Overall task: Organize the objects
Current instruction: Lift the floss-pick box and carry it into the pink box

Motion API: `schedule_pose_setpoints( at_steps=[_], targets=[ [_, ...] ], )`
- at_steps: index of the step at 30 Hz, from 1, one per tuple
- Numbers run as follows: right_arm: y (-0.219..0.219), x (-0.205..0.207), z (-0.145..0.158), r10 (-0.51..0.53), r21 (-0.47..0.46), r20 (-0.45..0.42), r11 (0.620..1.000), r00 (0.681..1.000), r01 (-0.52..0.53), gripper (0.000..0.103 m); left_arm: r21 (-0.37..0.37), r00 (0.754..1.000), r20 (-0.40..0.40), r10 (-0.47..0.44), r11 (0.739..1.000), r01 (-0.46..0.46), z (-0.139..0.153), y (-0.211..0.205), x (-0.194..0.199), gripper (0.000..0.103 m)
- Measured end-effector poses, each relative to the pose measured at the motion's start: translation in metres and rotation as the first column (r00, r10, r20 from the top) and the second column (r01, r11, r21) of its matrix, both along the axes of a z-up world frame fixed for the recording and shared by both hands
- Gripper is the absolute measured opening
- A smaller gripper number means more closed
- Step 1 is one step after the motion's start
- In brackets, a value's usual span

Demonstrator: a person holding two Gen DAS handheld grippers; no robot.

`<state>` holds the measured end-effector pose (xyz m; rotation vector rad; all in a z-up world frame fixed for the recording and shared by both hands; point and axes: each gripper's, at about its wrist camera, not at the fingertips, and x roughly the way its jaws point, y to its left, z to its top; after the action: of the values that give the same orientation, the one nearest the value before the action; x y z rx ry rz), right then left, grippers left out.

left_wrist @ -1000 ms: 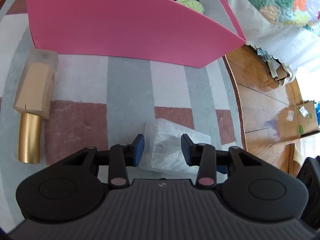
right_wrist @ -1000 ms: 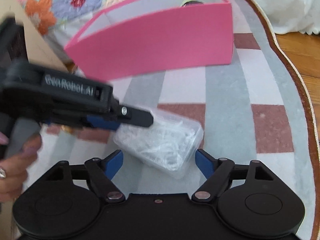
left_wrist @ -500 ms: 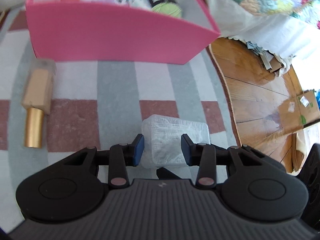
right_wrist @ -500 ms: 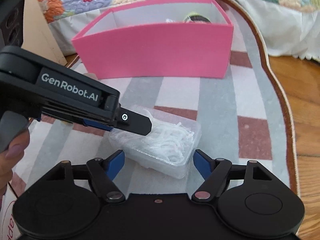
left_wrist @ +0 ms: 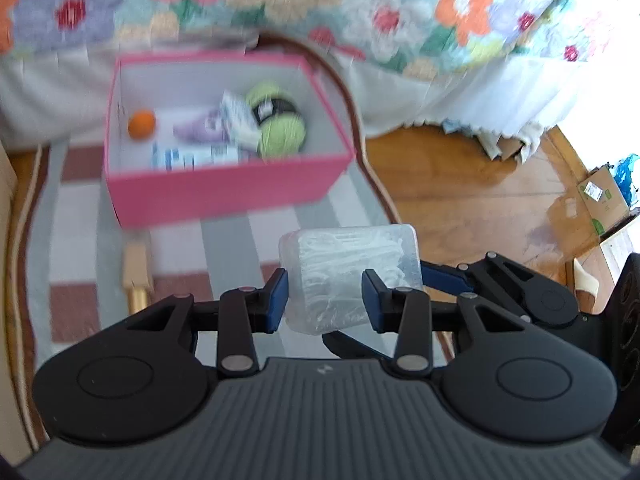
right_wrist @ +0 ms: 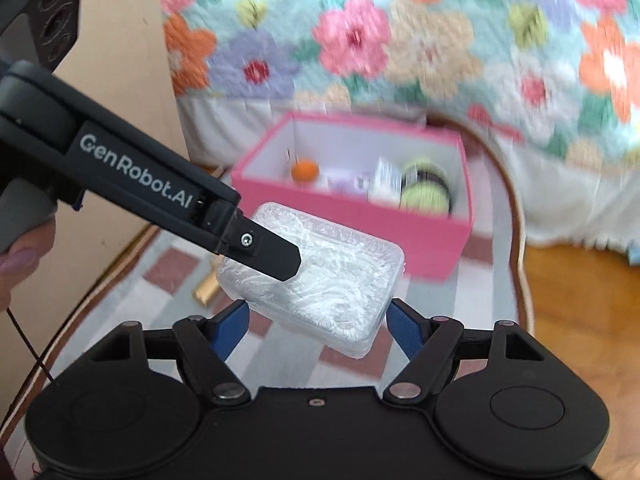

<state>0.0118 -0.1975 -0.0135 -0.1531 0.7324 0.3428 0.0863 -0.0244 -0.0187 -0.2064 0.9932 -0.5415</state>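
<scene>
A floral quilt (left_wrist: 320, 12) hangs along the far side, with a white bed skirt (left_wrist: 460, 92) below it reaching the wooden floor (left_wrist: 460, 200). A checked rug (left_wrist: 76, 208) with a brown border covers the floor at the left. A cardboard box (left_wrist: 604, 196) lies at the floor's right edge. A tall cardboard panel (right_wrist: 120, 80) stands beside the rug's left edge.

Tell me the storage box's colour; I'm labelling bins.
Pink outside, white inside: the box shows best in the left wrist view.

Both wrist cams angled down, close, sharing pink box (left_wrist: 224, 196) (right_wrist: 352, 220), maybe blurred
</scene>
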Motion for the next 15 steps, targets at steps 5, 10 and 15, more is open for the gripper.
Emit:
schedule_pose_setpoints(
  at_steps=[5, 10, 15],
  targets=[
    [0.003, 0.023, 0.035, 0.054, -0.019, 0.064, 0.998, 0.996, -0.053, 0.080, 0.009, 0.999, 0.041, 0.036, 0.999, -0.037, 0.039, 0.006, 0.018, 0.039],
    [0.010, 0.064, 0.051, 0.073, -0.001, 0.117, 0.997, 0.990, -0.074, 0.080, 0.023, 0.992, 0.085, 0.091, 0.995, -0.094, 0.061, 0.015, 0.054, 0.039],
    [0.018, 0.125, 0.047, 0.095, 0.058, 0.056, 0.993, 0.994, -0.098, 0.077, 0.104, 0.993, 0.054, 0.107, 0.988, -0.112, 0.052, 0.020, 0.119, 0.042]
  ],
)
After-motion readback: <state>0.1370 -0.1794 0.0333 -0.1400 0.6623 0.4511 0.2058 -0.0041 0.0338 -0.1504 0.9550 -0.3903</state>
